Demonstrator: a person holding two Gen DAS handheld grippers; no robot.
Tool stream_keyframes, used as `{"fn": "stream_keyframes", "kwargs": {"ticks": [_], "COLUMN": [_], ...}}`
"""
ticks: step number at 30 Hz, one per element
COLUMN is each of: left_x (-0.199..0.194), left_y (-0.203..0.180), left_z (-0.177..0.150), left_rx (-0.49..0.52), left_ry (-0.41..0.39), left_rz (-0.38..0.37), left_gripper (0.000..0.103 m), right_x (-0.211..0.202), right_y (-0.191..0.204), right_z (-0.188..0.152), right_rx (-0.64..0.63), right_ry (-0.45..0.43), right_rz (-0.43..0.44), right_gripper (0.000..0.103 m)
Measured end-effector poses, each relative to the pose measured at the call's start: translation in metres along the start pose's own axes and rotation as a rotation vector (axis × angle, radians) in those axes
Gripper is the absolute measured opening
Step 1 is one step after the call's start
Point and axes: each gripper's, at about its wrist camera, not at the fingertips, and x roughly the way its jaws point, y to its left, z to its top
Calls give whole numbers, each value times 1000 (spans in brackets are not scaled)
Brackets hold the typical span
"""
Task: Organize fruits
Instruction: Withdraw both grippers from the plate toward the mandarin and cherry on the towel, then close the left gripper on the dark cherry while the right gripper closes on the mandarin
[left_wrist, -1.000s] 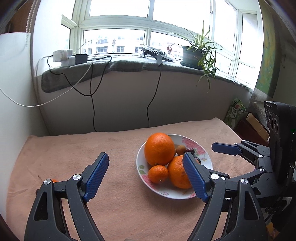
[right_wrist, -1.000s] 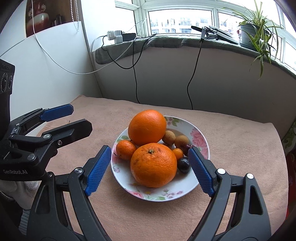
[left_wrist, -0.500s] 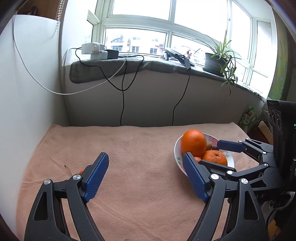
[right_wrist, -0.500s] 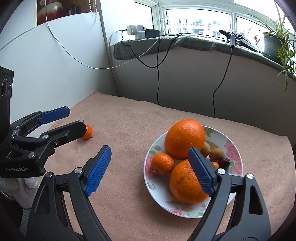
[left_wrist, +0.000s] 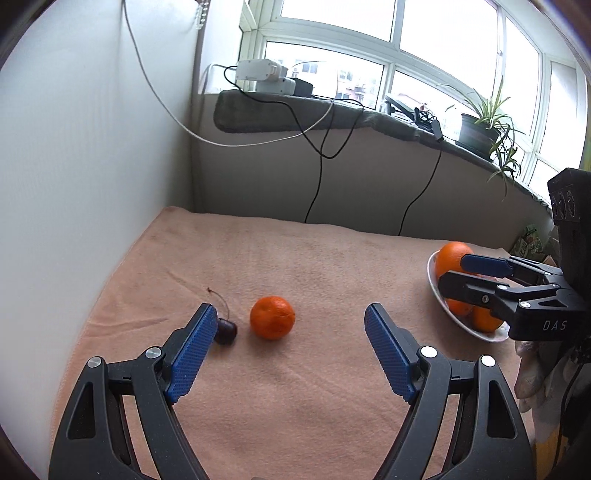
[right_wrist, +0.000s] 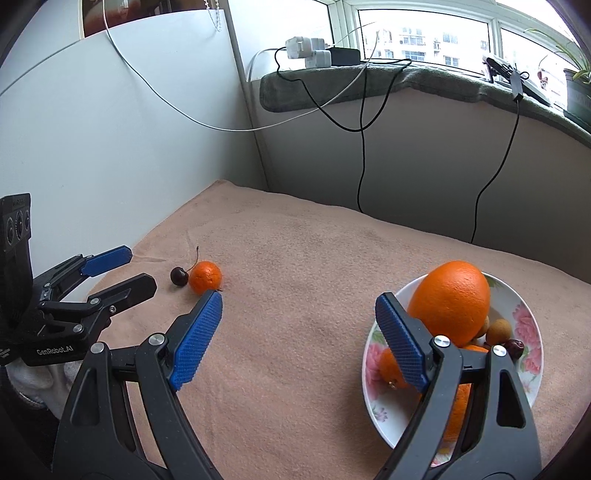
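A small mandarin (left_wrist: 272, 322) (right_wrist: 205, 277) and a dark cherry (left_wrist: 225, 331) (right_wrist: 179, 276) with a stem lie loose on the pink cloth at the left. My left gripper (left_wrist: 290, 334) is open just short of them, the mandarin lying ahead between its blue pads and the cherry by the left pad. A flowered plate (right_wrist: 521, 310) (left_wrist: 433, 277) at the right holds a big orange (right_wrist: 451, 301), smaller oranges, longans and a cherry. My right gripper (right_wrist: 299, 321) is open and empty over bare cloth, its right finger (right_wrist: 400, 338) in front of the plate.
A white panel (left_wrist: 74, 147) walls off the left side. Behind the table runs a grey wall under a window sill (right_wrist: 406, 83) with chargers, hanging cables and a potted plant (left_wrist: 480, 125). Pink cloth (right_wrist: 303, 258) covers the whole table.
Both grippers have swung left, away from the plate. The loose mandarin and cherry have come into plain view before the left gripper. Both stayed open.
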Motion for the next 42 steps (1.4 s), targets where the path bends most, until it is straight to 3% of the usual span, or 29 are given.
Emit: {"fn": "stream_keyframes", "kwargs": {"ticks": [9, 18, 23, 27, 31, 33, 40, 42], "left_x": [8, 26, 35, 42, 49, 51, 60, 64], "left_y": [38, 49, 51, 51, 55, 56, 55, 56], "left_z": [-17, -16, -18, -17, -16, -16, -15, -15], "left_rx": [-46, -42, -30, -19, -14, -15, -5, -7], "left_ry": [46, 95, 122, 137, 154, 160, 183, 191], "left_rz": [27, -11, -9, -15, -21, -22, -28, -30], "left_gripper": [79, 57, 50, 45, 40, 40, 37, 35], "right_x": [40, 76, 93, 107, 118, 123, 138, 141], "right_y": [26, 45, 56, 64, 67, 68, 70, 70], "right_z": [9, 13, 14, 14, 15, 15, 14, 14], "right_rx": [-19, -18, -40, -58, -62, -61, -66, -67], "right_ry": [47, 101, 126, 157, 178, 192, 214, 224], "right_rz": [95, 176, 192, 206, 212, 214, 208, 210], "right_gripper": [87, 87, 87, 74, 69, 61, 59, 54]}}
